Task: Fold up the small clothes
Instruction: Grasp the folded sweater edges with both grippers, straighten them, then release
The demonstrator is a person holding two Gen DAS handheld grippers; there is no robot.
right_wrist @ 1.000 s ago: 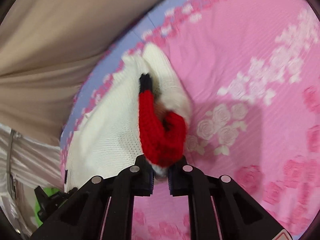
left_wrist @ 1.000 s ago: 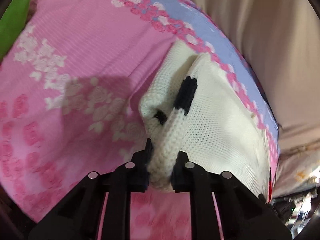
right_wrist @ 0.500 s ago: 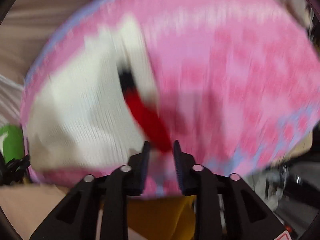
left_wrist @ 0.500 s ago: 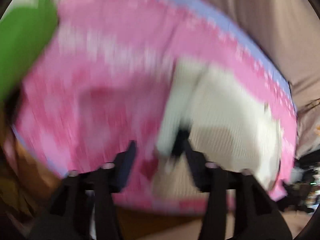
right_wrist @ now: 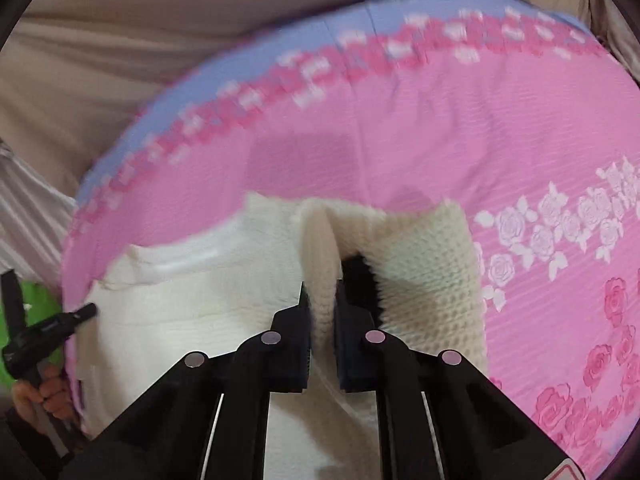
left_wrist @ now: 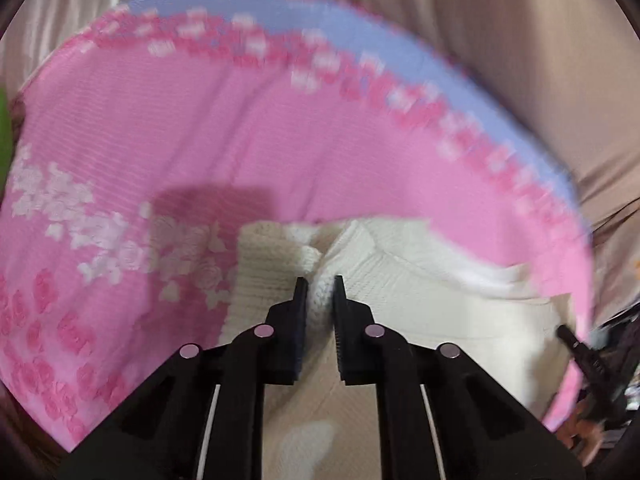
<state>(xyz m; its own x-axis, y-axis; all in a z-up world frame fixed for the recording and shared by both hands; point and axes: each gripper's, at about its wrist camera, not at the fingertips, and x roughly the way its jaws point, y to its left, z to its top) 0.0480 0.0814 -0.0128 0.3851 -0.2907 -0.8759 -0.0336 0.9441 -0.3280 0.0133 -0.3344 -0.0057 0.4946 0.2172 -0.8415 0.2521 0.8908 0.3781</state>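
Note:
A small cream knitted garment (left_wrist: 420, 300) lies on a pink flowered cloth (left_wrist: 200, 140); it also shows in the right wrist view (right_wrist: 192, 300). My left gripper (left_wrist: 319, 292) is shut on a bunched fold of its cream knit. My right gripper (right_wrist: 320, 296) is shut on another cream fold, with a black knitted patch (right_wrist: 360, 280) just right of its fingers. The far edge of the garment is folded over toward me. The other gripper shows at the edge of each view (left_wrist: 588, 364) (right_wrist: 40, 332).
The pink cloth has a blue border (left_wrist: 360, 24) at the far side and rose prints (right_wrist: 560, 224). Beige fabric (left_wrist: 520, 40) hangs behind it. A green object (right_wrist: 36, 320) sits at the left edge of the right wrist view.
Both grippers released the sleeve ends, swung round quickly, and now grip cream folds nearer the garment's body. The red sleeve piece is out of view.

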